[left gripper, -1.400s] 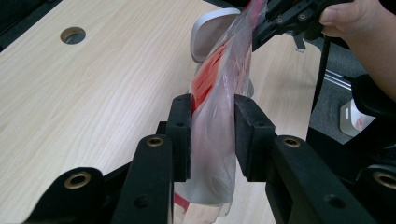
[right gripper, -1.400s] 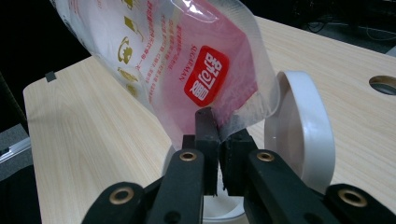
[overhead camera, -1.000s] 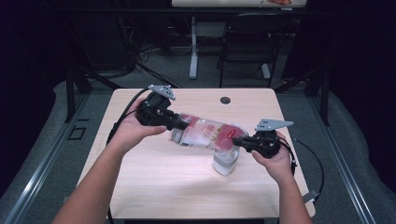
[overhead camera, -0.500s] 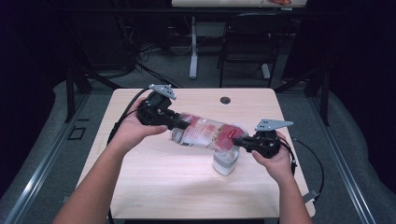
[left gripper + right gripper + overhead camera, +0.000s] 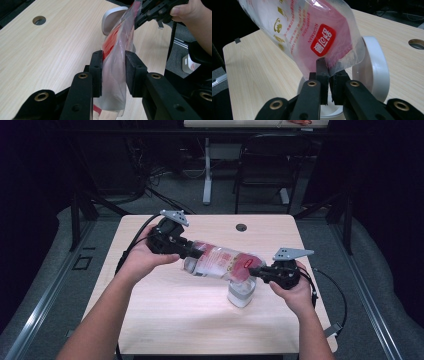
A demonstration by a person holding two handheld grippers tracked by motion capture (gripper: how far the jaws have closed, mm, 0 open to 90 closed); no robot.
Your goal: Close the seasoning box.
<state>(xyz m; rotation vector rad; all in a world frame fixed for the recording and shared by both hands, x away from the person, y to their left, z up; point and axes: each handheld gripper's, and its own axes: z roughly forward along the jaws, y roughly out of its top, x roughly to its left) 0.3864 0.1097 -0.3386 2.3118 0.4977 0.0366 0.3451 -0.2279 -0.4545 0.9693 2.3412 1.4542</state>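
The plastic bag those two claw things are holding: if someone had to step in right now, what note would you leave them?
Left gripper: shut on one end of the plastic bag, holding it above the table.
Right gripper: shut on the bag's other edge, beside the red label.
White container: upright on the table, directly under the bag's right end.
Done: bag lifted and stretched between both grippers over the container.
Left: probably opening or tipping the bag toward the container; whether it is open yet cannot be told.
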